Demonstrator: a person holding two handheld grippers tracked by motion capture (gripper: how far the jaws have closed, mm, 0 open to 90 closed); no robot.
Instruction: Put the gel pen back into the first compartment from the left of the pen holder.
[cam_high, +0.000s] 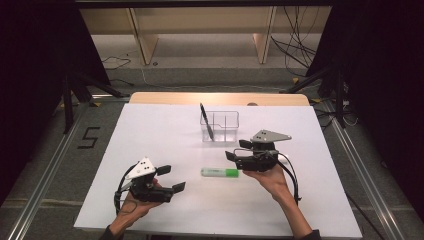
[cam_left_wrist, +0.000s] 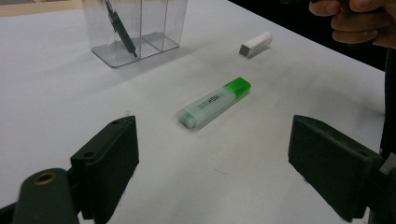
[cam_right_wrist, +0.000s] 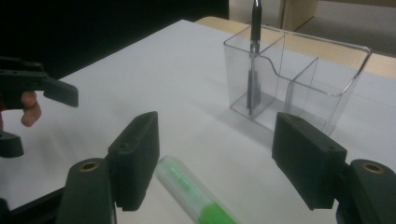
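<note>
Left tongs (cam_high: 172, 179) rest apart near the tabletop's (cam_high: 150, 130) front edge. Mid-tabletop lies the green-capped translucent plastic highlighter (cam_high: 220, 172) (untouched). Right tongs (cam_high: 234, 151), also apart, approach it; next, probably straddle the barrel and close.

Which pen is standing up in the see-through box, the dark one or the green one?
The dark pen. It leans upright in the clear box, while the green highlighter lies flat on the table.
</note>
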